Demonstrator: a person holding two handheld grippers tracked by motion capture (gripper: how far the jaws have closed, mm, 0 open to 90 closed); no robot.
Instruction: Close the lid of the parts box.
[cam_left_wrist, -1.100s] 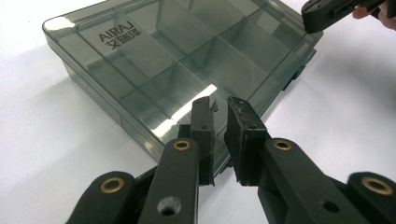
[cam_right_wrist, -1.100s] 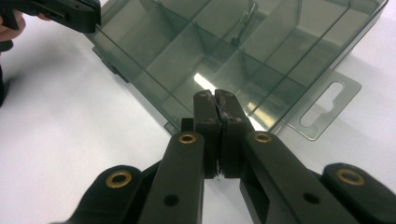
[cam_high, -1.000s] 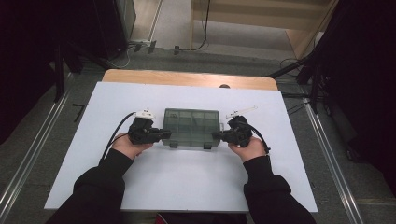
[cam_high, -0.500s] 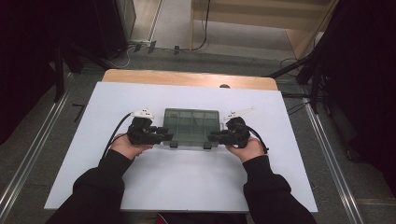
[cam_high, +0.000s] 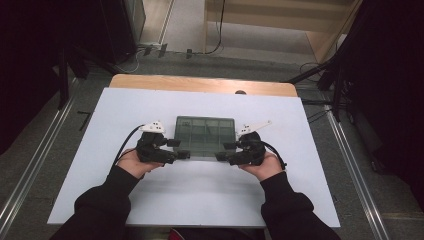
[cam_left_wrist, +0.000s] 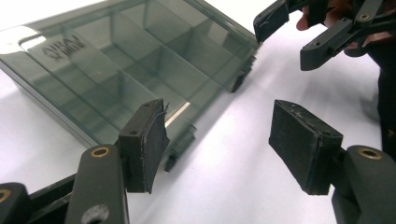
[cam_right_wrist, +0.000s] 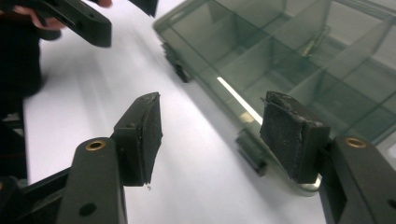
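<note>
A smoky see-through compartment box (cam_high: 205, 136) lies with its lid down in the middle of the white board (cam_high: 200, 200). My left gripper (cam_high: 179, 148) is at the box's front left corner and my right gripper (cam_high: 225, 151) at its front right corner. Both have just been opening their jaws. In the left gripper view the left gripper (cam_left_wrist: 219, 135) stands open, with a dark front latch (cam_left_wrist: 180, 144) of the box (cam_left_wrist: 116, 65) between its pads, untouched. In the right gripper view the right gripper (cam_right_wrist: 215, 126) is open astride another latch (cam_right_wrist: 252, 154) on the box (cam_right_wrist: 289, 56).
The white board lies on a wooden table (cam_high: 200, 84) whose far edge shows behind it. Metal rails (cam_high: 30, 170) run along the floor on both sides. Cables (cam_high: 150, 50) and dark stands (cam_high: 335, 75) are beyond the table. Black sleeves (cam_high: 100, 210) come in from the bottom.
Both grippers' jaws have gone from shut at the box's front corners to wide apart. The hands and the box stay where they were.
</note>
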